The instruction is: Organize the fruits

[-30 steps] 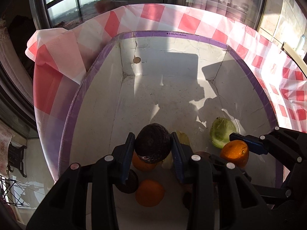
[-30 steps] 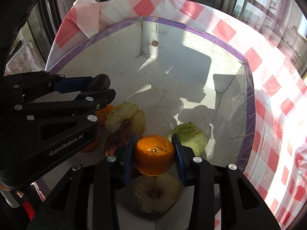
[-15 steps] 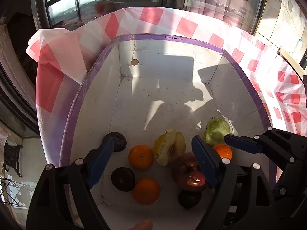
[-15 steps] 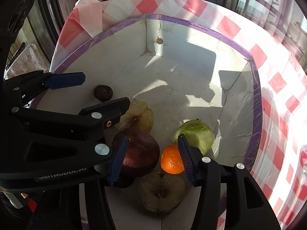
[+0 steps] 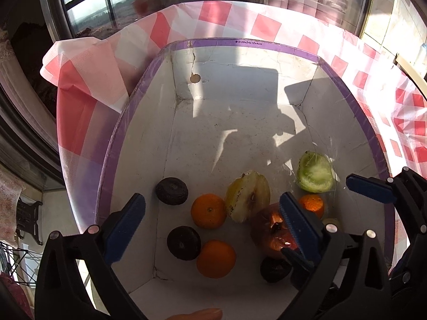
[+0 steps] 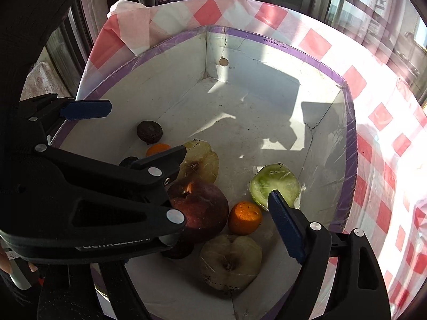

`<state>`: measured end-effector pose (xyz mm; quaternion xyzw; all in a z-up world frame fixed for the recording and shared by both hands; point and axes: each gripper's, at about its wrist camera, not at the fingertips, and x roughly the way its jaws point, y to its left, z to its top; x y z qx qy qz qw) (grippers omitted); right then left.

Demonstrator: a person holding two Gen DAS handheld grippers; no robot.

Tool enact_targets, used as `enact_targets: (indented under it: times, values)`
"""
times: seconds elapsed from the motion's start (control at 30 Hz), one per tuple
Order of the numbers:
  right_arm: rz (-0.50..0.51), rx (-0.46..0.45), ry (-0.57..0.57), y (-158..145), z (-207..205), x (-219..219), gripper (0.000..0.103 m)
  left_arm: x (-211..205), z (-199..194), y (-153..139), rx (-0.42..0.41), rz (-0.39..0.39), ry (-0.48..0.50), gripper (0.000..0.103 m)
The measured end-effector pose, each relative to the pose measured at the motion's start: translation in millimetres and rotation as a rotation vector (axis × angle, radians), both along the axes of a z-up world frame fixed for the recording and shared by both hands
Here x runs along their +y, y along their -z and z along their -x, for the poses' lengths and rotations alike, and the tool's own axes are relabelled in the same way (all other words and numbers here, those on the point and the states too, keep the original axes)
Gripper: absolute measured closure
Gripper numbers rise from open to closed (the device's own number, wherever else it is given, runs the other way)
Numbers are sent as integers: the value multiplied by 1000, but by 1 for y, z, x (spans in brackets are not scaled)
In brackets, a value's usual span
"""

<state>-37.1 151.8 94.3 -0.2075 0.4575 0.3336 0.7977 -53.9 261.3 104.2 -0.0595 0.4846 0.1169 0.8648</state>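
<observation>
Inside white box, three oranges, three dark fruits, one pomegranate.

A lived-in home, by a sunny window: a red-and-white checked cloth covers the desk, tall dark-framed windows look over open land, lace curtains hang beside them, and tiled flooring and a wire rack show below

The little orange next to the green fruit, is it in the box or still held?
In the box. The small orange lies on the box floor, no pad touching it.
</observation>
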Motion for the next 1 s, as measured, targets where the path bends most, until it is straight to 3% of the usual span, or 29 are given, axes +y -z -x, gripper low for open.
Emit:
enact_targets:
  times: [0.27, 1.0]
  values:
    - [-11, 1, 17, -6, -2, -8, 17, 2, 2, 2, 36, -13, -38, 2]
    - [1, -6, 9, -1, -1, -3, 17, 3, 5, 2, 16, 19, -27, 2]
